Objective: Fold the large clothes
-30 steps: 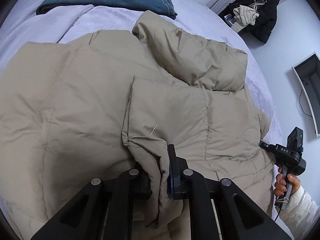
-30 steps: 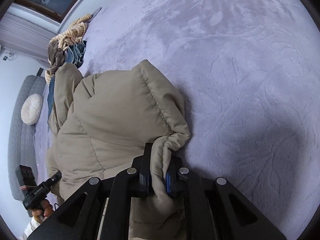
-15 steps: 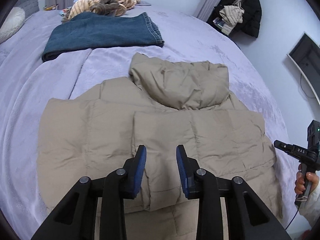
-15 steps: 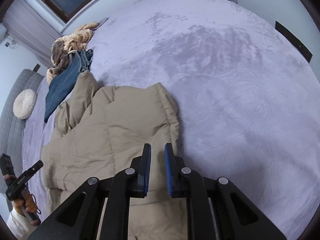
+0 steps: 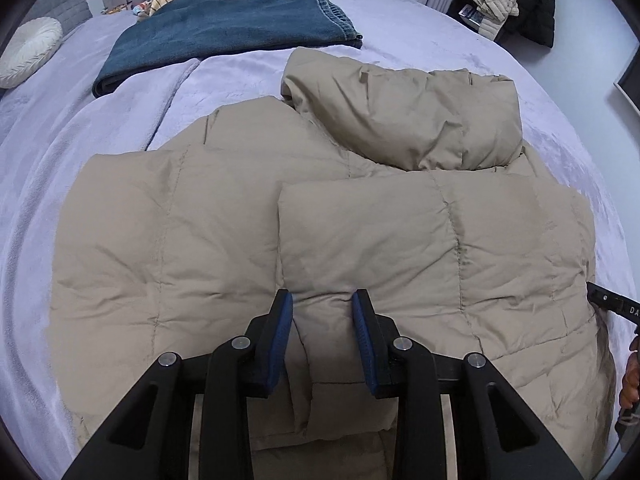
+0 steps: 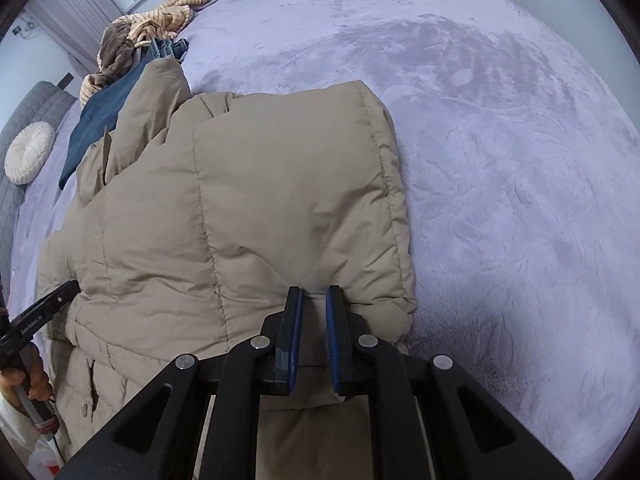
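The tan puffer jacket [image 5: 248, 240] lay spread on the lilac bed [image 6: 500, 140], one side already folded across its middle. The left gripper [image 5: 322, 312] hung released above the fold, nothing between its pads. The right gripper [image 6: 314, 304] stood narrowly parted over the jacket's edge, its jaws having just closed a little, pinching nothing. A good next step would probably be gripping the unfolded side's hem low and carrying it over evenly.
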### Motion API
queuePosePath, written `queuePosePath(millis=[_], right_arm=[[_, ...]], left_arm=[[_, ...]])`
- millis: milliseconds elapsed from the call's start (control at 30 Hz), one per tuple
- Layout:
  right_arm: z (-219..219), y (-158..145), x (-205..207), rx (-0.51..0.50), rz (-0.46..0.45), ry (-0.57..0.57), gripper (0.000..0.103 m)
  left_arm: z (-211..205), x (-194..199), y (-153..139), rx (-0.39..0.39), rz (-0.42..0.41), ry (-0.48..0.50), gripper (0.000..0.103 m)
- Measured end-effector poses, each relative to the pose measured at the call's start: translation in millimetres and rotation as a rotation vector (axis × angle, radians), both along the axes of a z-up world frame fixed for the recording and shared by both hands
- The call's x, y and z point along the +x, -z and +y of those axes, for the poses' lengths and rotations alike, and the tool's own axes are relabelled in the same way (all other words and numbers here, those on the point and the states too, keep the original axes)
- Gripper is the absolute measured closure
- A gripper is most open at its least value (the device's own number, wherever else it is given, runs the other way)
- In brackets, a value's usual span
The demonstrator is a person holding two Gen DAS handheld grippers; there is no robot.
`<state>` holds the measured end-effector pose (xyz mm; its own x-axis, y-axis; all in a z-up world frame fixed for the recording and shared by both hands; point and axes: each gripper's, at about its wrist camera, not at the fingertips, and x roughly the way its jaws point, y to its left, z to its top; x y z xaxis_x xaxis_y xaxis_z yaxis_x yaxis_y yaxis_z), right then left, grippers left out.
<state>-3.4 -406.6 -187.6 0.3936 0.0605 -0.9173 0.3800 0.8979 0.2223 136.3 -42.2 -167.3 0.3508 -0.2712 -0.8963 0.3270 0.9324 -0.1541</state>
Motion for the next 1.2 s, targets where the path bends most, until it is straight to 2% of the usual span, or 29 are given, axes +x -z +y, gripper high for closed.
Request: queuePosePath(millis=[67, 300, 433, 500, 533, 567, 600, 667, 833, 900, 1033, 1133, 1200], right_arm=[[-1, -11, -5, 0.009, -0.001, 0.002, 0.087], [1, -38, -37, 0.090, 0.025, 0.033, 0.086], [9, -50, -55, 0.121, 0.046, 0.049, 0.063], [13, -56, -66, 0.134, 0.052, 0.051, 0.063], [15, -58, -71, 0.138, 0.059, 0.055, 0.062], [16, -60, -76, 0.142, 0.066, 0.058, 0.062], [18, -62, -81, 0.147, 0.071, 0.062, 0.061], [20, -65, -92, 0.161, 0.081, 0.064, 0.056], [21, -71, -113, 0.176, 0.109, 0.064, 0.051], [22, -73, -120, 0.187, 0.115, 0.064, 0.048], [24, -78, -133, 0.206, 0.114, 0.059, 0.037], [28, -79, -141, 0.226, 0.116, 0.045, 0.035], [30, -78, -144, 0.245, 0.114, 0.037, 0.024]], left_arm=[[5, -4, -9, 0.013, 0.000, -0.014, 0.069], [17, -35, -39, 0.040, 0.045, -0.035, 0.069], [17, -61, -54, 0.045, 0.082, -0.038, 0.069], [17, -75, -61, 0.048, 0.087, -0.047, 0.068], [18, -82, -64, 0.051, 0.088, -0.058, 0.062], [19, -89, -67, 0.052, 0.088, -0.073, 0.032], [20, -95, -71, 0.049, 0.080, -0.091, 0.014], [24, -108, -80, 0.043, 0.066, -0.113, 0.013], [22, -131, -84, 0.080, 0.108, -0.101, 0.013], [20, -140, -86, 0.095, 0.116, -0.098, 0.000], [16, -161, -91, 0.104, 0.134, -0.092, 0.000], [16, -173, -92, 0.110, 0.153, -0.114, 0.000], [18, -180, -93, 0.105, 0.160, -0.127, 0.000]])
